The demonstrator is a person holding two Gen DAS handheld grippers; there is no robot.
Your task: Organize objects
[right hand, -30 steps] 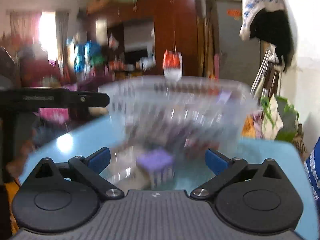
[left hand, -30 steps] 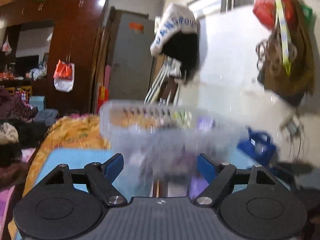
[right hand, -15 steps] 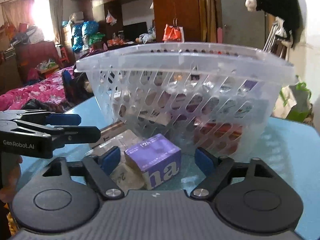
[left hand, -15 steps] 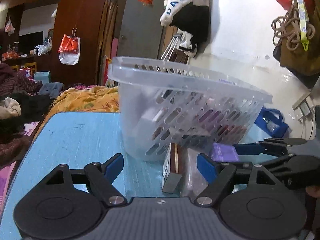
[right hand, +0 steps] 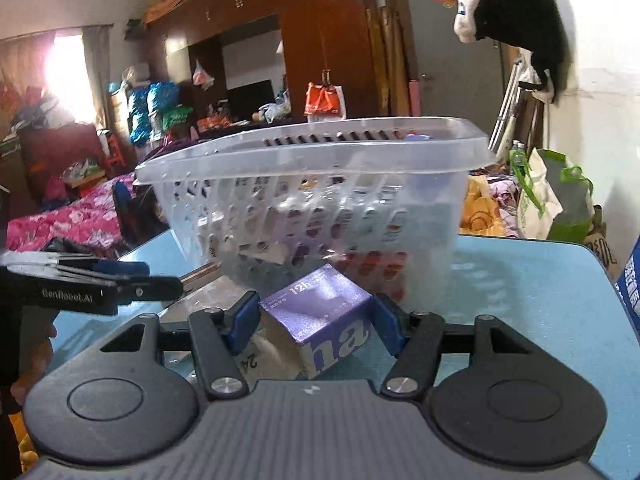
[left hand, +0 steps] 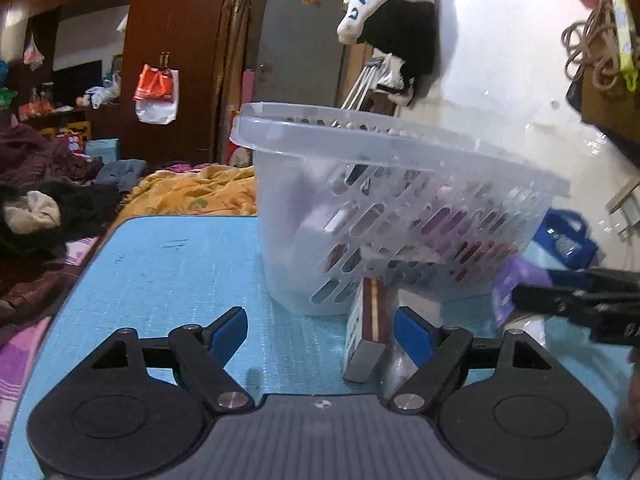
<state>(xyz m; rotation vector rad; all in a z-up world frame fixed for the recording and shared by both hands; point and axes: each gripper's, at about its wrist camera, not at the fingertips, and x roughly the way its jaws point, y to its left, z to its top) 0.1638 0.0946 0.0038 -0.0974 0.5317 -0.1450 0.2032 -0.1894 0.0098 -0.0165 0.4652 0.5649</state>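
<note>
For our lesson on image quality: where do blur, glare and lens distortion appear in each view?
Left wrist view: right gripper and purple box smeared at the edge; wall overexposed. Right wrist view: window blown out, basket rim bowed by the fisheye, purple box's print sharp.

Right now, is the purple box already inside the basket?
No, the purple box sits on the blue table in front of the basket, pinched between the right gripper's blue pads.

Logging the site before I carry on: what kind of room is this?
Most likely a lived-in bedroom: bedding beside the blue table, a dark wooden wardrobe, and clothes hanging on the wall.
</note>
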